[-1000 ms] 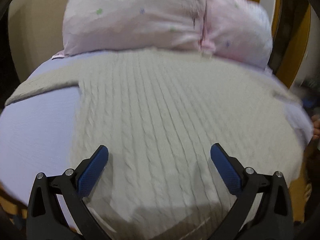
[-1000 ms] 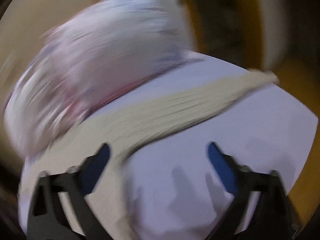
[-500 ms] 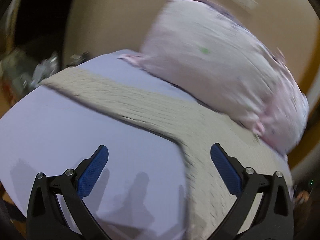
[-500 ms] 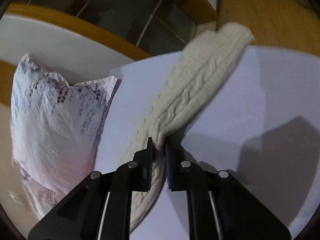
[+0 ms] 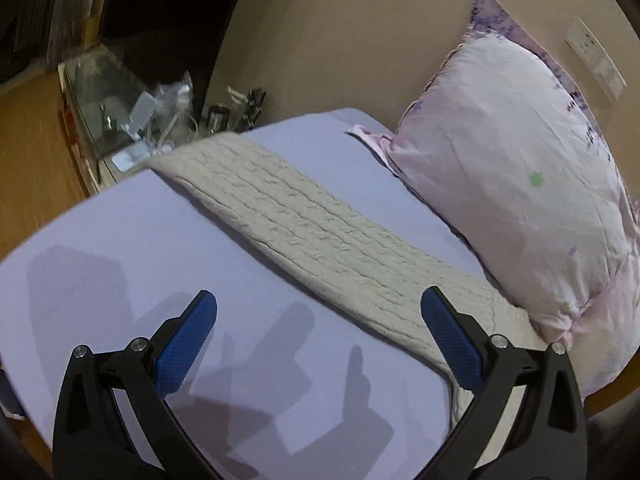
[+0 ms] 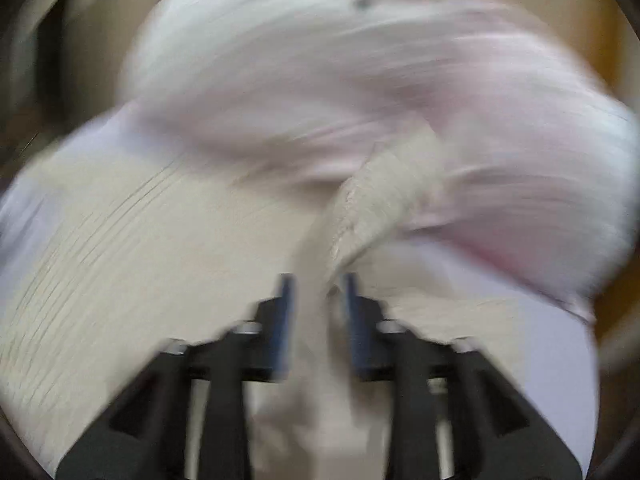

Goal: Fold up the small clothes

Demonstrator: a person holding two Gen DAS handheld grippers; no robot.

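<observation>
A cream cable-knit sweater lies on a lavender bed sheet [image 5: 168, 248]. In the left wrist view its left sleeve [image 5: 304, 224] stretches flat toward the bed's far corner. My left gripper [image 5: 318, 320] is open and empty, hovering above the sheet just in front of that sleeve. In the blurred right wrist view my right gripper [image 6: 318, 292] is shut on the sweater's other sleeve [image 6: 380, 196], which rises lifted from between the blue pads, with the sweater body [image 6: 132, 248] spread to the left.
A pink floral pillow [image 5: 520, 168] lies along the head of the bed, right behind the sweater. A glass-topped side table [image 5: 120, 112] with small clutter stands beyond the bed's far corner, against a beige wall. Wooden floor shows at the left.
My right gripper, shut on the sleeve, has swung it up and across toward the sweater body; the view is motion-blurred. My left gripper has drifted slightly closer to the left sleeve, still open.
</observation>
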